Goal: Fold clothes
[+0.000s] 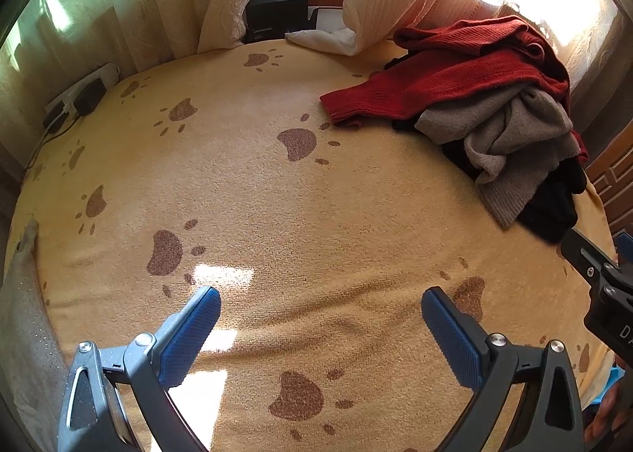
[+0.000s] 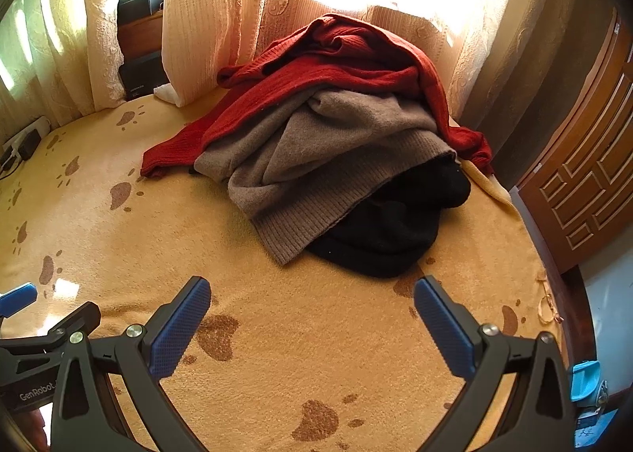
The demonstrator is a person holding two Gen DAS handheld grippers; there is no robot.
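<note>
A heap of knitwear lies on a yellow paw-print blanket (image 2: 118, 238). A red sweater (image 2: 328, 72) is on top, a grey-brown sweater (image 2: 316, 163) under it, and a black garment (image 2: 391, 230) at the bottom. In the left wrist view the same red sweater (image 1: 455, 72), grey-brown sweater (image 1: 510, 143) and black garment (image 1: 554, 207) sit at the far right. My right gripper (image 2: 312, 297) hangs open just in front of the heap, holding nothing. My left gripper (image 1: 320, 309) is open over bare blanket (image 1: 277, 195), well left of the heap.
Cream curtains (image 2: 209, 17) hang behind the blanket. A dark box (image 1: 277, 17) and white cloth (image 1: 324, 38) lie at the back. A power strip with plugs (image 1: 79, 96) sits at the left edge. A carved wooden door (image 2: 585, 183) stands to the right.
</note>
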